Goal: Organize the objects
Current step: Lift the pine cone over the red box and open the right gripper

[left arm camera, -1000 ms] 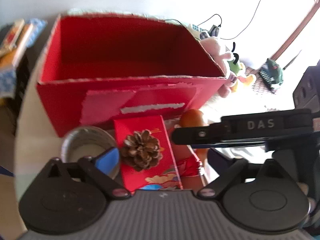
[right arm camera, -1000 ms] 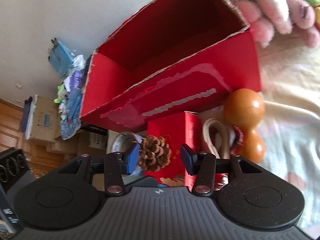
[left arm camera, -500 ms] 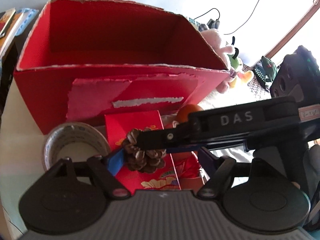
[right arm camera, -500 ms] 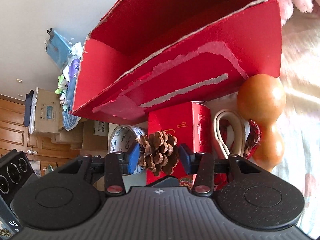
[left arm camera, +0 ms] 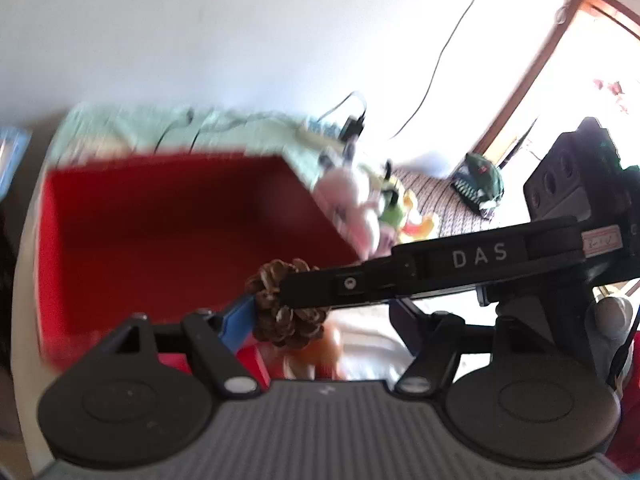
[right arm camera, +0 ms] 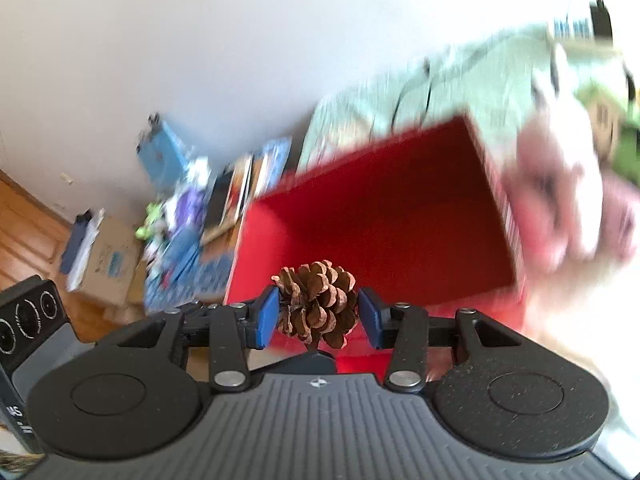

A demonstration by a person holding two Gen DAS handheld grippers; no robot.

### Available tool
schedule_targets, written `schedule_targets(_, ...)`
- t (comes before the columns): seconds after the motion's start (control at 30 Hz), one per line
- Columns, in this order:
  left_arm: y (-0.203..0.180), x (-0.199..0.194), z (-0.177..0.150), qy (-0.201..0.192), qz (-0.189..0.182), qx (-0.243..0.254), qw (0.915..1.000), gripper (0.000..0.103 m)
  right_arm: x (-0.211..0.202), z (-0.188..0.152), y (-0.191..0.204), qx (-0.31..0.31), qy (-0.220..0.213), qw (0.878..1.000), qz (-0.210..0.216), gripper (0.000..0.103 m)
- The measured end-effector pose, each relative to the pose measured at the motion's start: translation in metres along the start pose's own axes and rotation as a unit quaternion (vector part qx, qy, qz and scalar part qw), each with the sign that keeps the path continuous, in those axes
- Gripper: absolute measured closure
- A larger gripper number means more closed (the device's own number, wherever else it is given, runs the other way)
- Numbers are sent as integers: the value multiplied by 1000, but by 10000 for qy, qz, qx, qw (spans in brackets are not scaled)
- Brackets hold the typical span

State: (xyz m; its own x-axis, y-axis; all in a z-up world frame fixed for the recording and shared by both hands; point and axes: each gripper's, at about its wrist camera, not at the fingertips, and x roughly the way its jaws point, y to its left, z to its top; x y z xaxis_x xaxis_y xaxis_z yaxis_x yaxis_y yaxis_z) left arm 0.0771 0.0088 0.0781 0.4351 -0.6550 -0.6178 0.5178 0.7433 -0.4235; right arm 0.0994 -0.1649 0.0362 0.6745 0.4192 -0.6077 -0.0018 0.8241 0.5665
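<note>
Pine cone [right arm camera: 318, 307]: brown, dry, scales spread open; lifted, clamped between the blue pads of the right claw [right arm camera: 319, 317], near the front wall of the box. Red cardboard box [right arm camera: 384, 224]: open-topped, upright, interior bare, blurred.

Plain white wall [right arm camera: 240, 40], wooden floor [right arm camera: 24, 208] at left, bright window frame [left arm camera: 532, 64] at right

Pink plush toy [left arm camera: 352, 204] beside green plush [left arm camera: 394, 210], stacked books [right arm camera: 236, 196], cardboard carton [right arm camera: 108, 260] on wooden floor [right arm camera: 24, 224]
</note>
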Motion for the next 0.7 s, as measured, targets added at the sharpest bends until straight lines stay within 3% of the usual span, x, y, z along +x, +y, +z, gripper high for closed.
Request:
schedule_targets(0.1, 7, 21, 30, -116, -21, 93, 9999, 31, 18, 26, -8, -200, -69, 9992, -331, 57)
schedule_targets(0.23, 30, 72, 55, 76, 32, -52, 10000, 28, 51, 48, -20, -538, 42, 9954, -787, 57)
schedule_targets(0.47, 65, 134, 50, 594, 577, -340, 9960, 22, 111, 61, -44, -1037, 751, 9815, -1421, 57)
schedule_targets(0.57, 75, 140, 40, 768, 857, -396, 9926, 22, 121, 61, -36, -1533, 787, 9717, -1615, 56)
schedule_targets(0.7, 86, 139, 32, 858, 1269, -412, 9873, 22, 143, 56, -25, -2180, 807, 9456, -2277, 56)
